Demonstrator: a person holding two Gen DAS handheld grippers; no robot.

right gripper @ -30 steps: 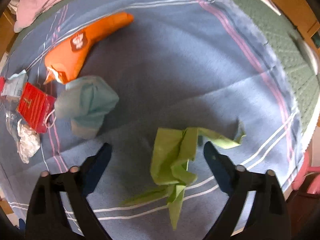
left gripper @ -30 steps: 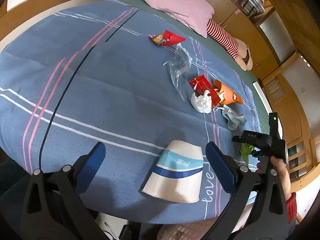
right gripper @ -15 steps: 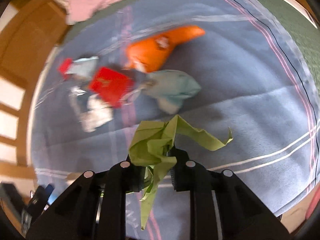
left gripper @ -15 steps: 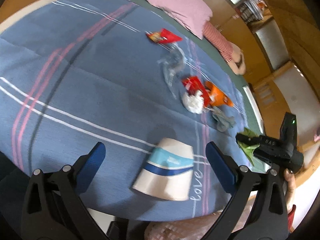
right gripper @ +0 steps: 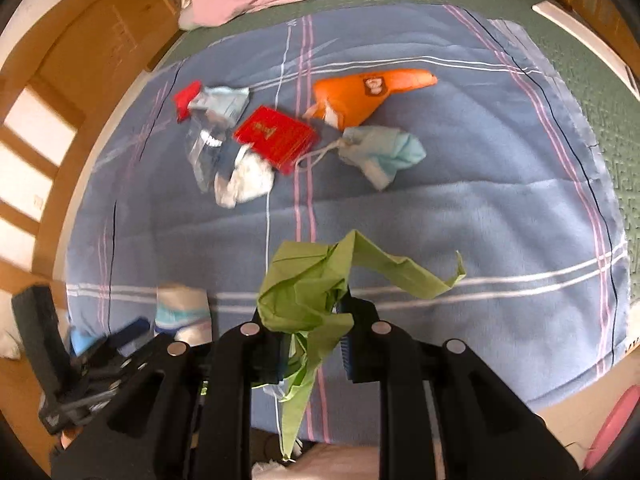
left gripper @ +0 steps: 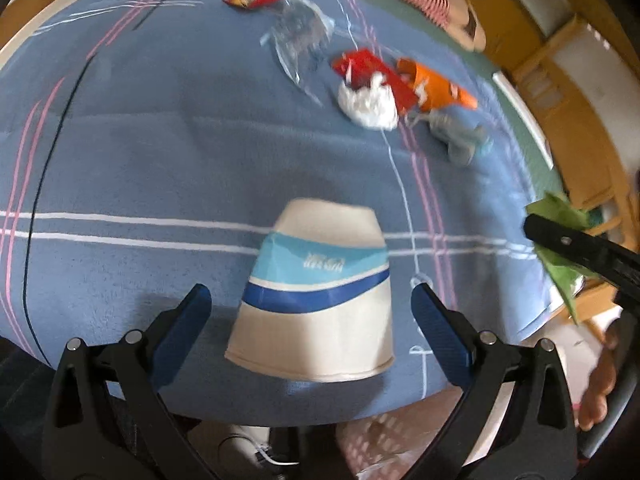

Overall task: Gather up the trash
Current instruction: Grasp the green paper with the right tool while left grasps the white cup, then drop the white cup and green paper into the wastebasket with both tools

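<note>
Fingers (right gripper: 362, 344) of the right gripper (right gripper: 310, 340) are clamped on a crumpled green paper (right gripper: 308, 292), which hangs clear of the blanket (right gripper: 500, 208) near its front edge. Judging by the way its loose tail droops and one strip sticks out sideways, the paper is very light, thin and springy; the pinch sits on the dense wad at its middle, which looks the safest hold, since a grip on a strip alone might tear it or let it slip.

Left gripper (left gripper: 310, 318) has its blue pads (left gripper: 186, 320) wide apart, one on each side of a paper cup (left gripper: 320, 300) lying on its side close to the blanket's front edge, not touching it. The cup seems light and easily crushed; a gentle squeeze across its wall near the rim, where it is stiffest, would probably serve.

Further toward the middle of the blanket lie a white wad (left gripper: 370, 102), a red packet (right gripper: 276, 138), an orange wrapper (right gripper: 360, 94), a pale blue mask (right gripper: 384, 152) and clear film (left gripper: 300, 38), all soft, light and still to be collected.
</note>
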